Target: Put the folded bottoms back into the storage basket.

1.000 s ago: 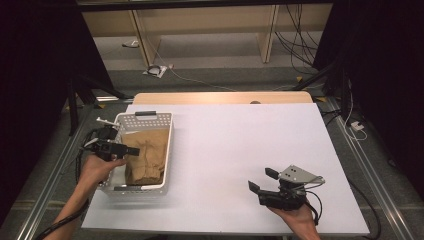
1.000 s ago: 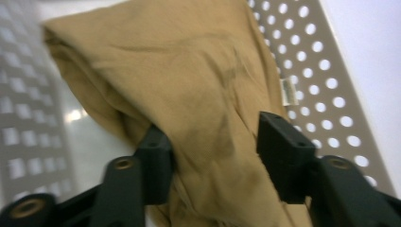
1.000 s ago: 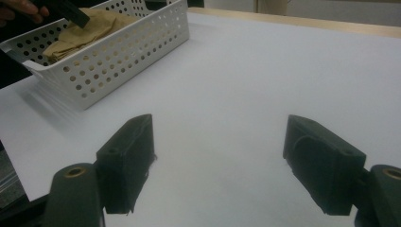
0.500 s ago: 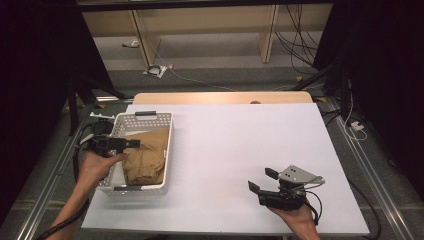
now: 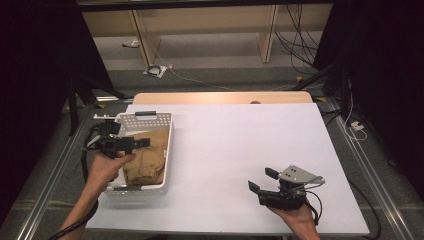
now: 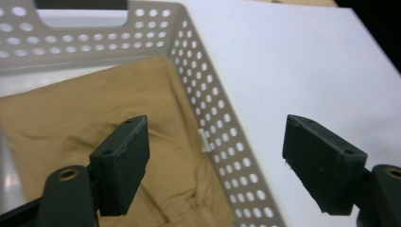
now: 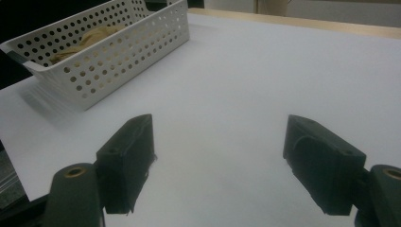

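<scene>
A white perforated basket [image 5: 169, 150] stands at the table's left side with a tan cloth [image 5: 150, 160] lying crumpled in it. My left gripper [image 5: 145, 143] hovers over the basket's left part, held by a hand, jaws pointing right. Its jaws have just been opening and stand wide, with nothing between them. In the left gripper view the cloth [image 6: 71, 123] and the basket wall [image 6: 208, 109] lie below the left gripper [image 6: 215, 125]. My right gripper [image 5: 261, 179] rests low over the table at the near right, open and empty. The right gripper view looks past the right gripper [image 7: 220, 125] toward the basket [image 7: 118, 52].
The white tabletop [image 5: 240, 145] stretches bare between the basket and the right hand. A wooden strip [image 5: 220, 97] runs along the far edge, with shelving legs and cables on the floor beyond. Metal rails [image 5: 365, 165] flank the table.
The left gripper has opened its jaws and lifted a little off the cloth. The cloth, bunched up before, has settled flatter in the basket. The right gripper has stayed put.
</scene>
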`<state>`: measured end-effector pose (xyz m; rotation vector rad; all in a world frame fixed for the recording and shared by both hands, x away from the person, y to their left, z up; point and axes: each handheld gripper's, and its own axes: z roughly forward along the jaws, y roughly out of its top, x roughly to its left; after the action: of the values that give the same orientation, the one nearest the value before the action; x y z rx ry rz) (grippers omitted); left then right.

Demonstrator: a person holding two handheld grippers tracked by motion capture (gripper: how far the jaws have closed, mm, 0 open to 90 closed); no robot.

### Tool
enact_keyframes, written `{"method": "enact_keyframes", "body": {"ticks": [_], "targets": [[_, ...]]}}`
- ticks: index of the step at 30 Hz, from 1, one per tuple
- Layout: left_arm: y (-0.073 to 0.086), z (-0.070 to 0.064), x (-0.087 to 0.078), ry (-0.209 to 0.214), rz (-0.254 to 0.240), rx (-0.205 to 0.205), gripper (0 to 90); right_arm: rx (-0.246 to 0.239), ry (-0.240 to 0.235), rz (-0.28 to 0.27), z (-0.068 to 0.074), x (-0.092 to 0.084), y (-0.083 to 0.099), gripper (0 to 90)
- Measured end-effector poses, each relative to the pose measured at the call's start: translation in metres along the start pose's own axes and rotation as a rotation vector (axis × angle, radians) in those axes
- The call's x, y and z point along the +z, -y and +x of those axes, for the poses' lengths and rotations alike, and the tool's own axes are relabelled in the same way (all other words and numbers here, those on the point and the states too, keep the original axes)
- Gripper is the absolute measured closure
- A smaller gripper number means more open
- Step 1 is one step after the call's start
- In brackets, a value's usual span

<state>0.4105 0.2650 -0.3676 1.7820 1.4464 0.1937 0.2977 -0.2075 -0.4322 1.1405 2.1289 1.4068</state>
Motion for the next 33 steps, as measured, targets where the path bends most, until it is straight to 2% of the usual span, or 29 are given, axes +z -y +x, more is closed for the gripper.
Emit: {"method": "enact_keyframes", "body": {"ticks": [5,16,20,22,33], "targets": [[0.004,-0.011,0.002,0.055,-0.022,0.017,22.3,-0.001,0.000,-0.001,0.000,0.000,0.000,26.4],[0.016,-0.029,0.009,0.158,-0.063,0.028,22.2,-0.003,0.001,-0.007,0.000,0.000,0.000,26.5],[0.017,-0.034,0.011,0.171,-0.063,0.039,22.1,-0.006,0.000,-0.004,0.000,0.000,0.000,26.4],[0.018,-0.037,0.009,0.191,-0.085,0.040,22.2,-0.007,-0.002,-0.006,0.001,-0.001,0.000,26.4],[0.034,-0.054,0.015,0.231,-0.125,0.101,21.7,-0.010,-0.010,-0.007,0.002,0.000,0.001,26.4]]}}
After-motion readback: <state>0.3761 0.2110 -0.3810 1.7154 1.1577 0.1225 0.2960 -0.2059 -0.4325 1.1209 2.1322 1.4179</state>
